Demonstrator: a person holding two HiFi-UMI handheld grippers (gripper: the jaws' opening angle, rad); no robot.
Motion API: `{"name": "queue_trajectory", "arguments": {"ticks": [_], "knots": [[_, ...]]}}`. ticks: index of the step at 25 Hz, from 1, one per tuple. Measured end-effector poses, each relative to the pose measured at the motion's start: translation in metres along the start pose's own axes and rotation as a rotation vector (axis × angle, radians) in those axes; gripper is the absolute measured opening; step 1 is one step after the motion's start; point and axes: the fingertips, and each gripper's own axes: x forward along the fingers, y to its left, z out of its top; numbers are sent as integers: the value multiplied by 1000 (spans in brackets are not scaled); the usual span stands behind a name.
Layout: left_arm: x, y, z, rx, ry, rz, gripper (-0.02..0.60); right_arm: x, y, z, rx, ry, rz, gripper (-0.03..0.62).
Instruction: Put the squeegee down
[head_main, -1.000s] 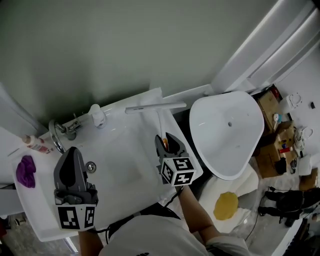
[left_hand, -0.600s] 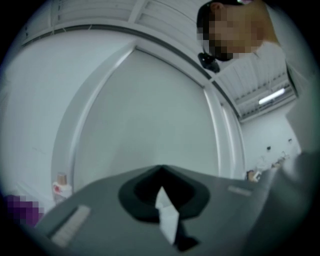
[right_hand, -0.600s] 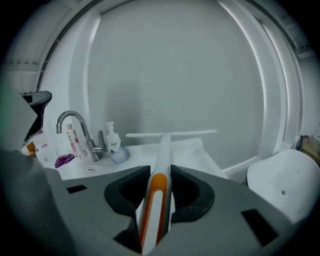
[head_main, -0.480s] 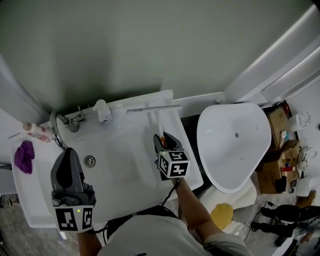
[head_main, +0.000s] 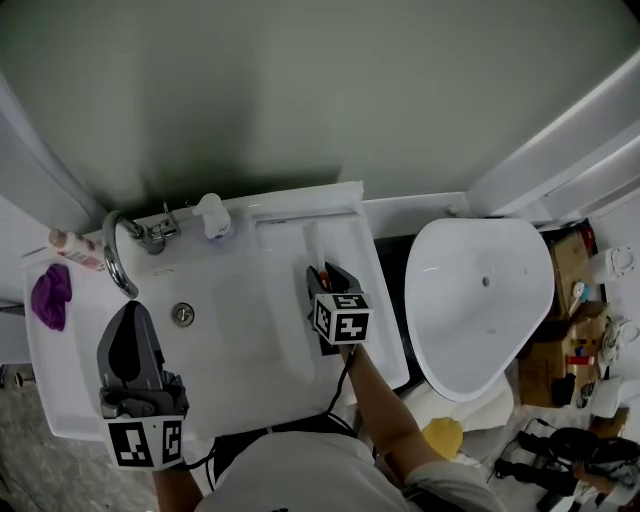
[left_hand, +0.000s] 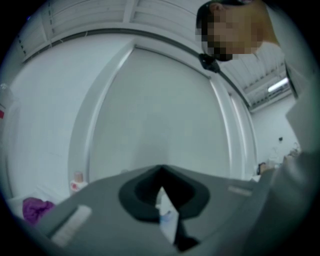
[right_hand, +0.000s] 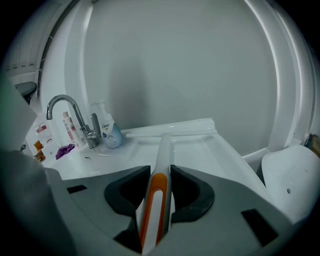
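Right tongs (right_hand: 160, 169) clamped on squeegee (right_hand: 163, 145) handle, blade at sink (right_hand: 220, 150) back rim. Risk: early release, handle slides down into sink (smooth slope). Left tongs (left_hand: 160, 172) pinched together, empty.

Head view runs dim and grey, the wall (head_main: 300, 90) darkening in shadow just above the pale, glowing basin (head_main: 240, 300). Both gripper views bulge fisheye, corners black. Left gripper view is soft and hazy, a strip light (left_hand: 277, 86) bright at right. Right gripper view is crisper; the squeegee (right_hand: 159, 165) reads sharp.
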Motion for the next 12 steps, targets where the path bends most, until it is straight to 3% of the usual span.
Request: {"name": "queue_trajectory", "arguments": {"ticks": [12], "knots": [[-7, 1, -5, 12, 21, 61, 8, 26, -2, -12, -4, 76, 29, 123]]}}
